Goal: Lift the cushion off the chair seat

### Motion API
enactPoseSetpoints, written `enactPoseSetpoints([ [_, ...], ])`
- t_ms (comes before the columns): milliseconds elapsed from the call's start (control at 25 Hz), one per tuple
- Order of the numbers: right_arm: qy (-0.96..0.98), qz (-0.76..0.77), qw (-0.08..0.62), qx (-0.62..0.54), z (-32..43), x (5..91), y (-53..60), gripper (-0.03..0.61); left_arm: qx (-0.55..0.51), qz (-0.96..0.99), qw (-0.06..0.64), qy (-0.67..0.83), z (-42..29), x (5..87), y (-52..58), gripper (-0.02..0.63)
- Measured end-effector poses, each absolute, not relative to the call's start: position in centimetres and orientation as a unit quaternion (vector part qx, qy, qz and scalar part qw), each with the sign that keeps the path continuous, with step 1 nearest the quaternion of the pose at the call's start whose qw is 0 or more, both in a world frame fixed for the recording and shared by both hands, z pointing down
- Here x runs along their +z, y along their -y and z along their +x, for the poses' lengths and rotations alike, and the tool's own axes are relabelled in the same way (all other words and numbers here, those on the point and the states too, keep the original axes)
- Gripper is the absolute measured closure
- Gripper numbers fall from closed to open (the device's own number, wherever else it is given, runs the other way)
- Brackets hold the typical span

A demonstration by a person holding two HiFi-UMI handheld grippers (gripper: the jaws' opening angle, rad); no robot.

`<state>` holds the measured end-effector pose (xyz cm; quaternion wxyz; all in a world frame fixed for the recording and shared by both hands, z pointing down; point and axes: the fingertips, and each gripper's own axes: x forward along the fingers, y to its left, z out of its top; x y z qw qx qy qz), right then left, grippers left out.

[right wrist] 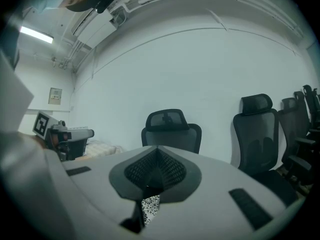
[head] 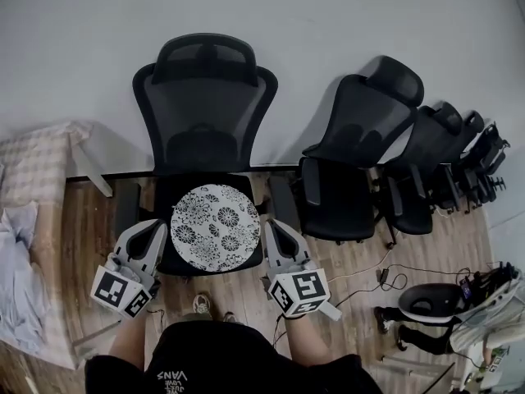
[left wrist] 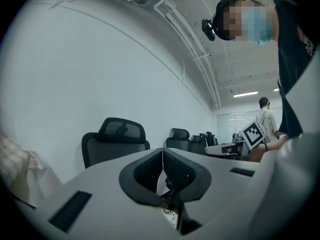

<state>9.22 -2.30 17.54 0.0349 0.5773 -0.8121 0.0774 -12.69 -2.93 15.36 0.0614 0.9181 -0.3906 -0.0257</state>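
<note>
Two tongs, left gripper (head: 154, 232) and right gripper (head: 272, 230), both have jaws pressed together and empty, flanking the cushion (head: 216, 226). Cushion, round and patterned, lies flat on the seat of the black chair (head: 205, 97).

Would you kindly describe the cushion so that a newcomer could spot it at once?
Against the white wall stands a row of black office chairs; take the leftmost office chair, set apart from the rest. On its seat lies the round cushion, white with a black floral print; the neighbouring seat is bare black.
</note>
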Motion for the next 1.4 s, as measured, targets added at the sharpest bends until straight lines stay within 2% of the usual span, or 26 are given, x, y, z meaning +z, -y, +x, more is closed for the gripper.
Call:
enactPoseSetpoints([
  [760, 0.807, 0.58, 0.067, 0.09, 9.6, 19.5, 7.0, 0.561, -0.016, 0.912, 0.088, 0.4, -13.1, 17.3, 7.9, 0.601],
  [1400, 0.806, 0.575, 0.093, 0.107, 10.5, 24.3, 9.5, 0.561, 0.019, 0.905, 0.119, 0.409, -12.5, 22.3, 9.9, 0.601],
])
